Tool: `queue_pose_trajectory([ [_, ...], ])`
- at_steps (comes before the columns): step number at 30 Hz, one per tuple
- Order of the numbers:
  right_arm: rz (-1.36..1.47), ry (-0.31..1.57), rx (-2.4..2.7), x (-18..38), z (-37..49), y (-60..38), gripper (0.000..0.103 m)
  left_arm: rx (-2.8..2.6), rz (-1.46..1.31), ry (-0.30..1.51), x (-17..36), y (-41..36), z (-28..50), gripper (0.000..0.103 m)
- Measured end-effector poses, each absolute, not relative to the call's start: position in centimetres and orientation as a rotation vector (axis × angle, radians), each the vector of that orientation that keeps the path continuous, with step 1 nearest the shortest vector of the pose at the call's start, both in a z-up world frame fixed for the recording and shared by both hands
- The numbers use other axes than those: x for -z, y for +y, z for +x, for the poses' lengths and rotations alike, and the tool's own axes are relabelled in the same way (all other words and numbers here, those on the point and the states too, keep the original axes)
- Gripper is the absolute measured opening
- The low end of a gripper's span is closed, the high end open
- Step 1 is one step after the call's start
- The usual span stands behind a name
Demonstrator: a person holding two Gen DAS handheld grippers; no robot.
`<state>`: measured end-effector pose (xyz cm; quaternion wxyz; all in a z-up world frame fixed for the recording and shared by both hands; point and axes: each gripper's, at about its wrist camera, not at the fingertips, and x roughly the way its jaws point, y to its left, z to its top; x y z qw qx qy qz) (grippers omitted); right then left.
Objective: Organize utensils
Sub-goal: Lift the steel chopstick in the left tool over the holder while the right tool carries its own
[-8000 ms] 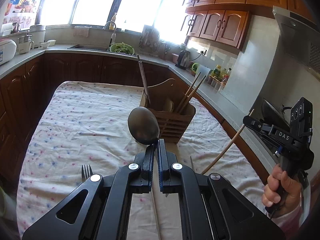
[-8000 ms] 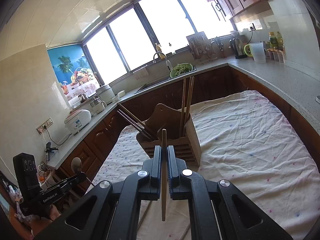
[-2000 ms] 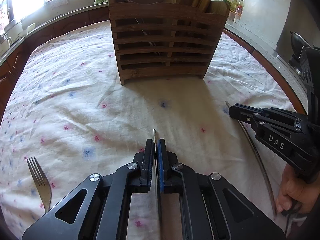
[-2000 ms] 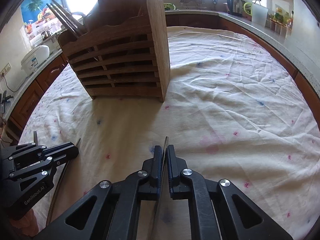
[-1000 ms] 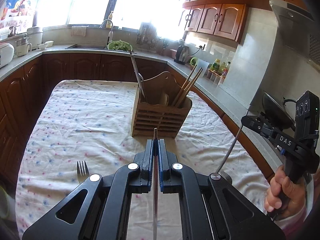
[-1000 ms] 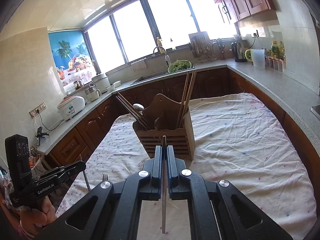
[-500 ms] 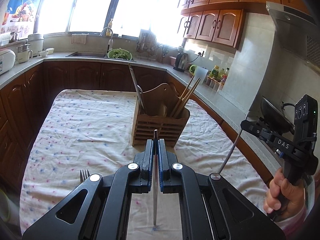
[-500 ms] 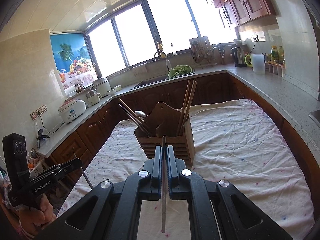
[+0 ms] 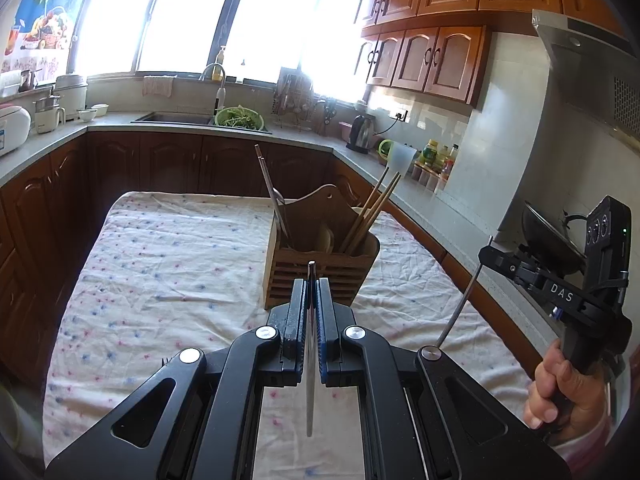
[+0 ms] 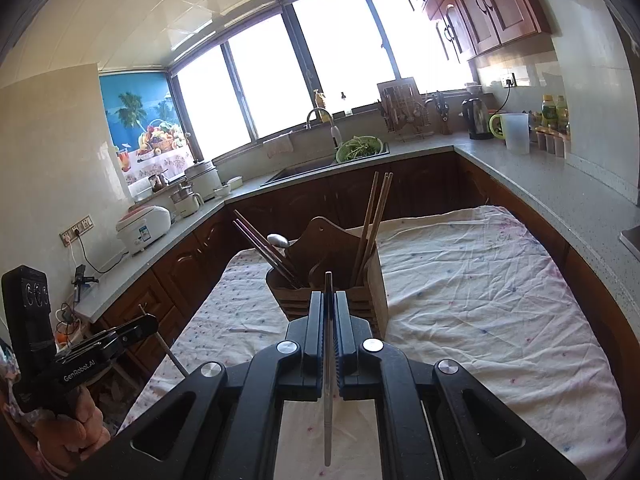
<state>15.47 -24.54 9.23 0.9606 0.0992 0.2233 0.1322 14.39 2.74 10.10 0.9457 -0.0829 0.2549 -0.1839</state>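
left gripper [image 9: 311, 312] pinching metal rod [image 9: 309, 360], held above table [image 9: 168, 256]. right gripper [image 10: 329, 328] pinching second rod [image 10: 328, 392]. wooden holder [image 9: 320, 276] mid table, chopsticks [image 9: 370, 212] and spoon [image 10: 278, 240] inside. fork [image 9: 166, 360] on cloth, mostly hidden. writing: "das" on right gripper body, "genrobot.ai" on left. hand [image 9: 568, 396] grips right handle.

Strong daylight pours through the windows [image 9: 224, 20] behind the sink, so bright that the panes are blown out to plain white in both views. Near those windows the cabinet fronts and counter wash out in glare; away from them the lower cupboards [image 9: 48, 208] fall dark. Focus is sharp overall. Fisheye bending curves the window frames, and black vignetting rims each picture's corners.
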Motion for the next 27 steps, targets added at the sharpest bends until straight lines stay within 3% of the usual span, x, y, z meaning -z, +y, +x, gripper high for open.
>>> queue_pose_trajectory([
  [20, 0.195, 0.27, -0.209, -16.6, 23.4, -25.4, 0.004, 0.345, -0.167, 0.293, -19.3, 1.6, 22.2, 0.004],
  [27, 0.2, 0.232, -0.189, -17.7, 27.4, -25.3, 0.004, 0.312, -0.167, 0.267, -19.7, 0.7, 27.2, 0.004],
])
